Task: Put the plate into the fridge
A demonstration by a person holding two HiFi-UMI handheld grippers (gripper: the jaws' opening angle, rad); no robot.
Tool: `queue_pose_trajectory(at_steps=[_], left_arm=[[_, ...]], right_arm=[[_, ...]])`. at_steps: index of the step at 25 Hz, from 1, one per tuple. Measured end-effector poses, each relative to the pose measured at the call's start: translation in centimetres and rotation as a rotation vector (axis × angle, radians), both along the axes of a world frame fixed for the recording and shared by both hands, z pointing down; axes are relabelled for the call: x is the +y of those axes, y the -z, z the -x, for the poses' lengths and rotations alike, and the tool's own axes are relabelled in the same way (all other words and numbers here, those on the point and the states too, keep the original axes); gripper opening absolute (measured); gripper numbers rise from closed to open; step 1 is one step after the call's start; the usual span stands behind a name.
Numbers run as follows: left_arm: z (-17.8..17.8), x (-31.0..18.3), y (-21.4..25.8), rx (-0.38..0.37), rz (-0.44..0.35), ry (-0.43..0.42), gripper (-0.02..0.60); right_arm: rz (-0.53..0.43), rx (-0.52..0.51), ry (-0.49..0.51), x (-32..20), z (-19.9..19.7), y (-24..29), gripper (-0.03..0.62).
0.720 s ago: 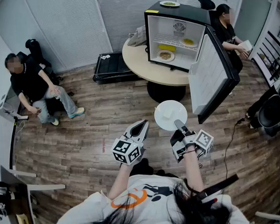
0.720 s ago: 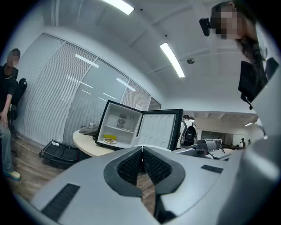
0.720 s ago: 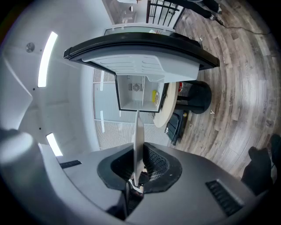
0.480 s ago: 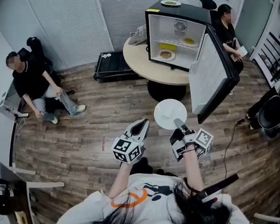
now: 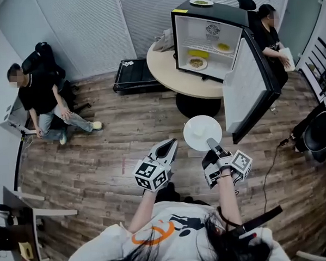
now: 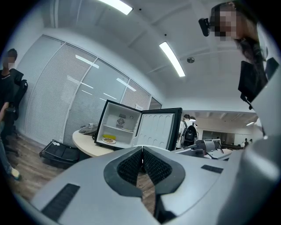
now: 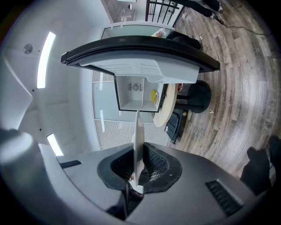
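A round white plate (image 5: 202, 132) hangs over the wood floor, held by its near rim in my right gripper (image 5: 213, 146), which is shut on it. In the right gripper view the plate (image 7: 138, 138) shows edge-on between the pads. Ahead, a small black fridge (image 5: 212, 34) stands on a round beige table (image 5: 171, 72) with its door (image 5: 245, 87) swung wide open; food dishes sit on its shelves. My left gripper (image 5: 165, 150) floats to the plate's left, shut and holding nothing; its closed jaws point toward the fridge (image 6: 117, 128).
A person sits on the floor at the left (image 5: 41, 101). Another person (image 5: 269, 31) stands behind the fridge at the right. A black case (image 5: 133, 77) lies on the floor beside the table. A dish (image 5: 201, 2) rests on top of the fridge. Chairs stand at the right (image 5: 318, 132).
Both grippers and the plate have shifted slightly right in the head view, and the fridge sits a little nearer. The seated person has moved a leg.
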State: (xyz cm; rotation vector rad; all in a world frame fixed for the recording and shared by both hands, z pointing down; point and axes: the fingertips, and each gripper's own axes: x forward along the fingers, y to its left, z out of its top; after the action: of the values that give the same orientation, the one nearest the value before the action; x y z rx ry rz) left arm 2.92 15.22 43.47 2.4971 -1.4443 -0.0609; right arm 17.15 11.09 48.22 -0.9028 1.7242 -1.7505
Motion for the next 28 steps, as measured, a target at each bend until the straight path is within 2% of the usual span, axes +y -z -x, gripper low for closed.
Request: queue_pose_trajectory(at_steps=[18, 23, 28], left_arm=[[-2.3, -0.9, 0.1, -0.017, 0.008, -0.02, 0.011], [-2.2, -3.0, 0.6, -0.003, -0.009, -0.026, 0.011], [-1.5, -5.9, -0.1, -0.021, -0.005, -0.049, 0.011]], right_arm=[[0.028, -0.011, 0.019, -0.4, -1.1, -1.0, 0.029], [0.033, -0.011, 0.013, -2.1, -0.8, -1.2, 0.029], [0.04, -0.007, -0.02, -4.9, -0.6, -1.7, 0.029]])
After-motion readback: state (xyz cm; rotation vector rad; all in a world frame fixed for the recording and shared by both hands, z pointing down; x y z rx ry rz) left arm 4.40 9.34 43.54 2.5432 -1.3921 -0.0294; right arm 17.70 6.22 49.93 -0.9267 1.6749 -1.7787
